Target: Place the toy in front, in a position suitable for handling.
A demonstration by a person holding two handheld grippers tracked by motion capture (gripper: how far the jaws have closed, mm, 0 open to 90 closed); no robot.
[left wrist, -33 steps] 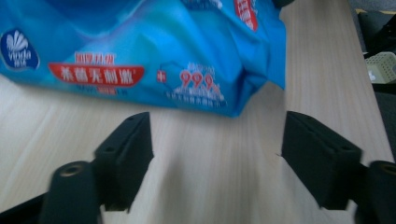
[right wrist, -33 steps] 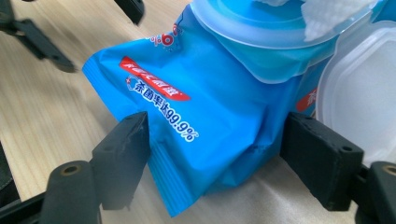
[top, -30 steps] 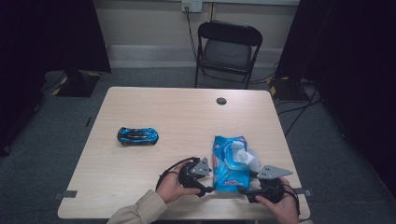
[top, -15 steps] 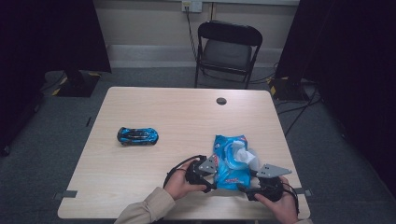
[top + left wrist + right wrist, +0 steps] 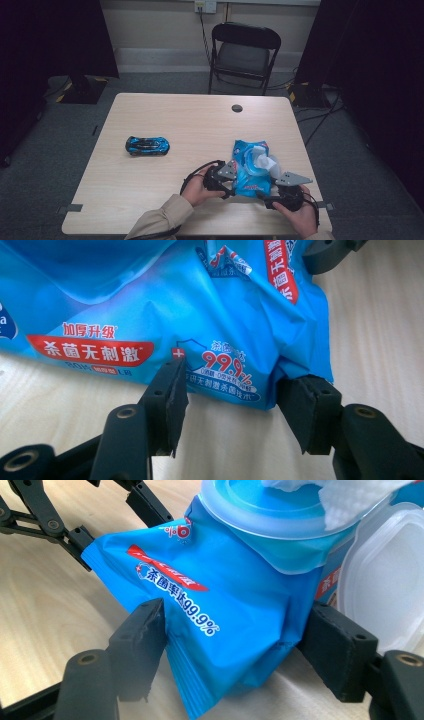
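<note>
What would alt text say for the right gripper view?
A blue pack of wet wipes fills the gap between the right tongs, both black pads pressed into its end. Its round lid is flipped open, with a white wipe poking out. The left tongs reach the pack's far corner over the wooden table.

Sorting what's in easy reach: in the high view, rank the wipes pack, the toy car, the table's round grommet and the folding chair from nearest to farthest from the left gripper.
1. wipes pack, at the left gripper
2. toy car, to the left
3. round grommet, far edge
4. folding chair, beyond the table
</note>
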